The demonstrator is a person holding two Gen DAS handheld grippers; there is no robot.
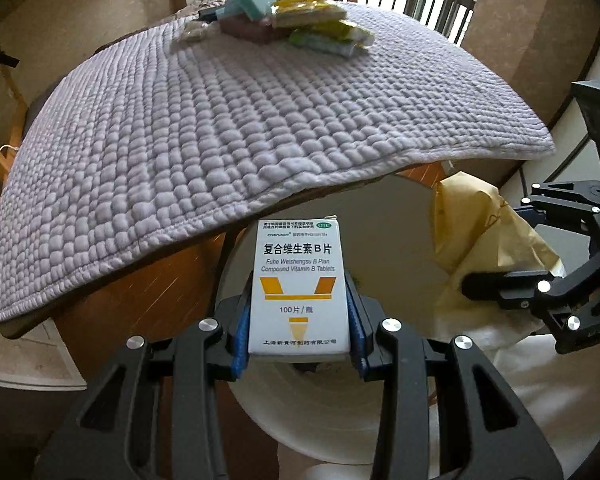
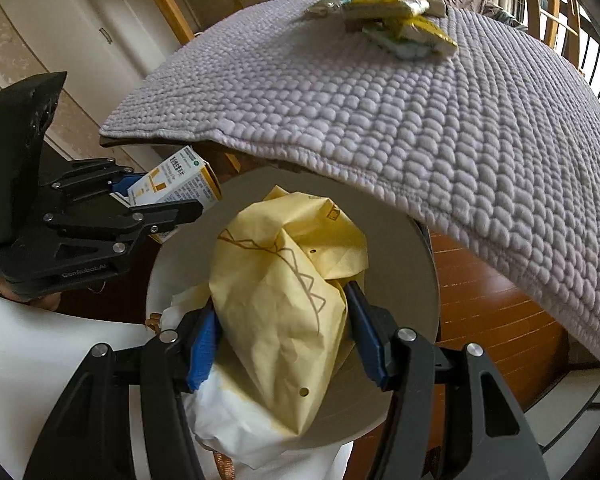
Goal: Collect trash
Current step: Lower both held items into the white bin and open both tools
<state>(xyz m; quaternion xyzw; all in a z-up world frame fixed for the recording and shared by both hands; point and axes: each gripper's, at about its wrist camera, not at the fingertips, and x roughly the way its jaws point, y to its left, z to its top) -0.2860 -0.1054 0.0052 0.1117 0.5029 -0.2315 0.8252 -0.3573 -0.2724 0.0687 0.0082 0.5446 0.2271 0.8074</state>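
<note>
My left gripper [image 1: 299, 280] is shut on a white vitamin B tablet box [image 1: 298, 332], upright between the blue pads. It hangs over the round white bin [image 1: 388, 240] beside the table. My right gripper [image 2: 280, 300] is shut on a crumpled yellow paper bag [image 2: 284, 248], which has white paper bunched under it, above the same bin [image 2: 416, 280]. In the right wrist view the left gripper [image 2: 160, 196] and its box [image 2: 180, 184] are at the left. In the left wrist view the right gripper [image 1: 504, 244] and the bag [image 1: 472, 216] are at the right.
A grey quilted cloth [image 1: 220, 120] covers the table and overhangs the bin. A pile of packets and small boxes [image 1: 300, 20] lies at its far side, also seen in the right wrist view [image 2: 396, 20]. Wooden floor [image 2: 480, 300] shows beyond the bin. A person's white clothing [image 2: 40, 340] is close by.
</note>
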